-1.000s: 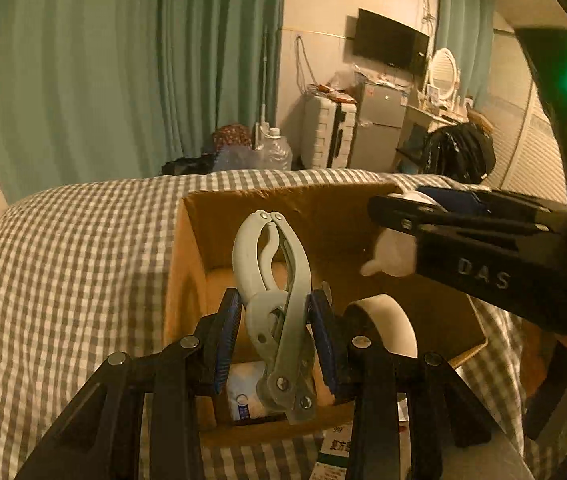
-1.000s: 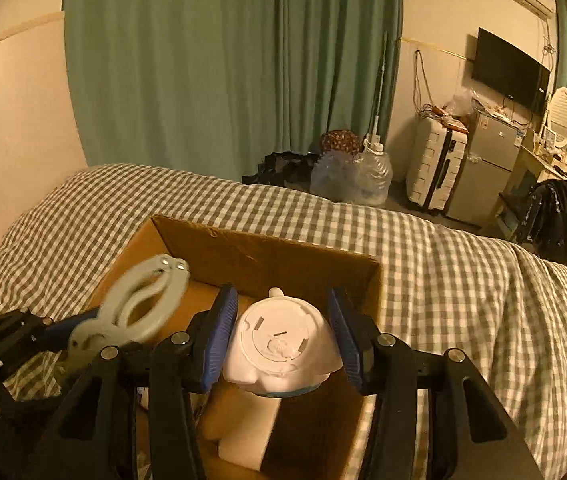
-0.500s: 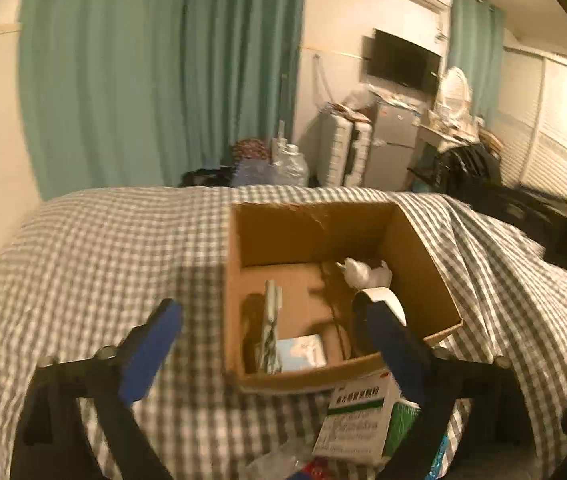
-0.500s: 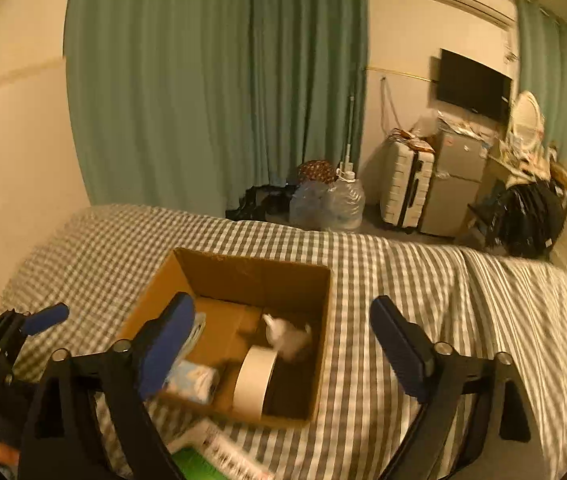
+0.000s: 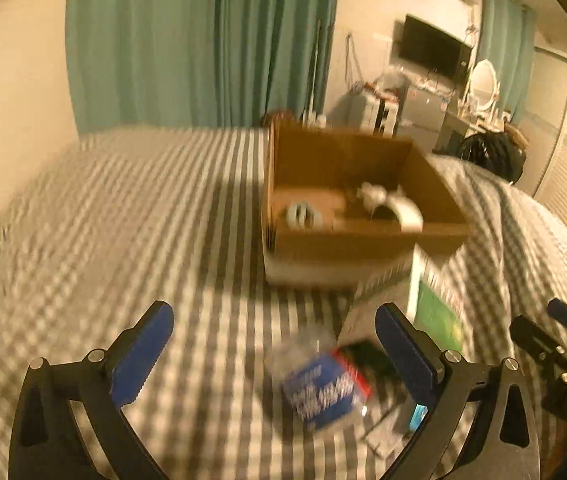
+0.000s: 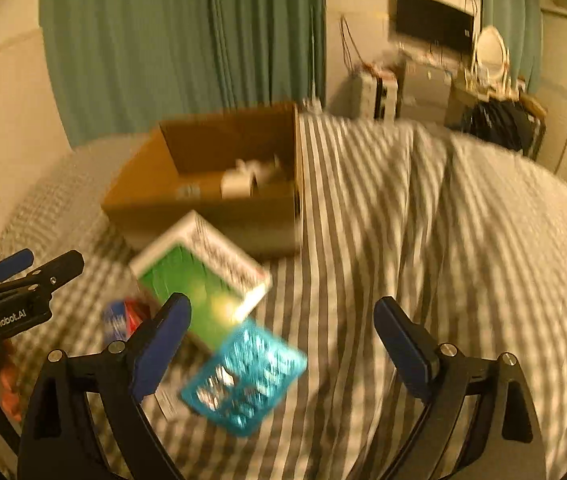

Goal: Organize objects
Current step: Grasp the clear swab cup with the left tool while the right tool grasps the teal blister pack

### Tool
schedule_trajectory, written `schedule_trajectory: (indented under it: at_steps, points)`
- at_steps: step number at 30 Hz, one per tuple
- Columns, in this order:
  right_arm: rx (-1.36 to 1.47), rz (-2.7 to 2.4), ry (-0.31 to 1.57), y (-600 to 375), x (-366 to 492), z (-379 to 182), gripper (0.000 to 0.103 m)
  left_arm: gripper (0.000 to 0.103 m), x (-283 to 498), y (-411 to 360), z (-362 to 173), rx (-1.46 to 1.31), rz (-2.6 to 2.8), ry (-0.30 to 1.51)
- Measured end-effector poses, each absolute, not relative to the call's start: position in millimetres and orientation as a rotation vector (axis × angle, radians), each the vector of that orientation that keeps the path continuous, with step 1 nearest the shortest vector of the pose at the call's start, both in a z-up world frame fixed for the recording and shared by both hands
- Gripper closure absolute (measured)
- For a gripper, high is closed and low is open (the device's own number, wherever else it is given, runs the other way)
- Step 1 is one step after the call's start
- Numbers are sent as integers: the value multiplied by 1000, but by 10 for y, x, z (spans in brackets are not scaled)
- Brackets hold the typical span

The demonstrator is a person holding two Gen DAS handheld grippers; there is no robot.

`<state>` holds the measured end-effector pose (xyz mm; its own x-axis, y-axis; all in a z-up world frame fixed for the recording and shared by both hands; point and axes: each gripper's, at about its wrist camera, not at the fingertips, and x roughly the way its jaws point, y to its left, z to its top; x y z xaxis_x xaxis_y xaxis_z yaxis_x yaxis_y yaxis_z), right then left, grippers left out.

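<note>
Cardboard box (image 5: 347, 236) now sits ahead of both claws with the grey clip (image 5: 303, 215) and white toy (image 5: 371, 194) dropped in, left gripper (image 5: 273, 354) and right gripper (image 6: 281, 338) pulled back, jaws apart and empty, so the blue packet (image 5: 323, 390) below looks next

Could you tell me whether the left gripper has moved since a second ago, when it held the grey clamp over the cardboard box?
Yes. The left gripper has pulled back from the cardboard box, open and empty, leaving the grey clamp inside.
</note>
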<state>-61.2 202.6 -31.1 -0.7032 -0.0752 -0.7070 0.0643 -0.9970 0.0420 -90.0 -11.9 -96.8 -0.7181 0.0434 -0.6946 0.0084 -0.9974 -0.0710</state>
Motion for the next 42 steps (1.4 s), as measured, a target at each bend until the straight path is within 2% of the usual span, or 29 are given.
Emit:
schedule_trajectory:
  at_steps: [4,9,16,19,21,23,24,30,32,35,42]
  points:
    - [1300,-2809,47,1925,-583,-577,10,0,-880,-6,-1295,-1273,2835,-71]
    - [1385,-2764,60,1856,-618,-787,10,0,-893,161,-1521,-1307,2798,73]
    - [1471,-2707,-52,1857,-702,-987,10,0,-924,40,-1780,-1327,2705,-109]
    - [1498,-2693,-87,1889,-731,-1045,10,1,-938,70,-1868,-1350,2679,-72]
    - [1516,-2675,-109,1896,-742,-1099,10,6,-939,111,-1943,-1371,2654,-27]
    - [1530,-2657,-127,1894,-756,-1148,10,28,-957,158,-2009,-1410,2604,1]
    - [1541,-2645,-138,1889,-774,-1180,10,30,-956,168,-2028,-1416,2606,26]
    - [1553,-2628,-118,1877,-776,-1260,11,33,-884,50,-1927,-1412,2616,-18]
    - [1547,-2640,-102,1887,-752,-1247,20,34,-857,-16,-1858,-1399,2637,-43]
    - [1535,-2661,-50,1885,-711,-1209,26,35,-814,-108,-1754,-1377,2662,-75]
    - [1531,-2686,31,1893,-577,-1118,32,36,-758,-283,-1616,-1338,2690,-140]
